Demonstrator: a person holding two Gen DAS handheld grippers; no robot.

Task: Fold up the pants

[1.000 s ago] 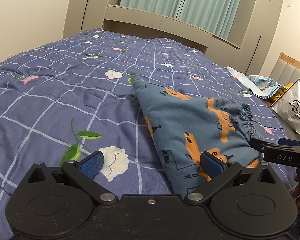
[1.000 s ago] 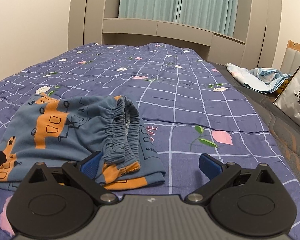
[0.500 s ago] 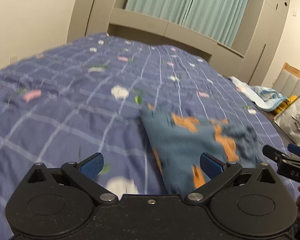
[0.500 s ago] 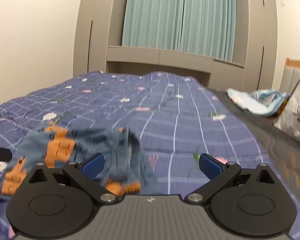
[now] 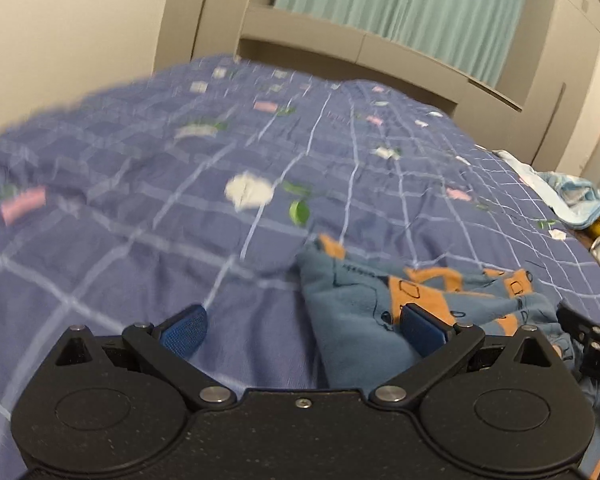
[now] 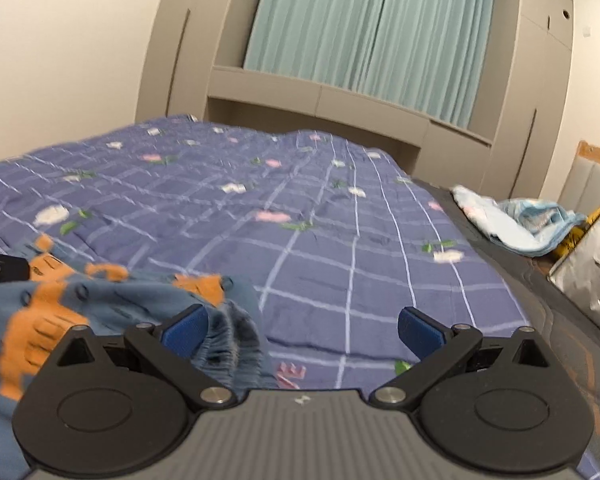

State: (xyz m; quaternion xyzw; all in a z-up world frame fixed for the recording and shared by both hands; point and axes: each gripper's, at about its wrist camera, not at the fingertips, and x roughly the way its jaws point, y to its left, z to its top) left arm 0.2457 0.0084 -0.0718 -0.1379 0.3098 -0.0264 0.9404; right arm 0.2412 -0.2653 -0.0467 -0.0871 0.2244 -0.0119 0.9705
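Blue ribbed pads tip both black claws, and each pair stands spread wide with nothing between them. The left claw (image 5: 302, 326) hangs over the bed, its right pad in front of the near edge of the pants (image 5: 364, 312); the right claw (image 6: 302, 326) hangs with its left pad in front of the gathered waistband (image 6: 236, 344), though contact cannot be told in either view. The pants (image 6: 100, 296) are soft blue knit printed with orange blocks and thin dark outline drawings. They lie bunched in a rumpled, roughly folded heap on the bedspread (image 5: 140, 208), with the elastic waist puckered into fine ridges on the right claw's side. The bedspread is purple-blue cloth crossed by pale grid lines, dotted with white and pink flowers and green leaves. At the bed's right edge lies a crumpled light blue cloth (image 6: 516, 220) beside a shiny silver bag (image 6: 592, 280). Beyond stand grey cabinets and pleated teal curtains (image 6: 364, 28).
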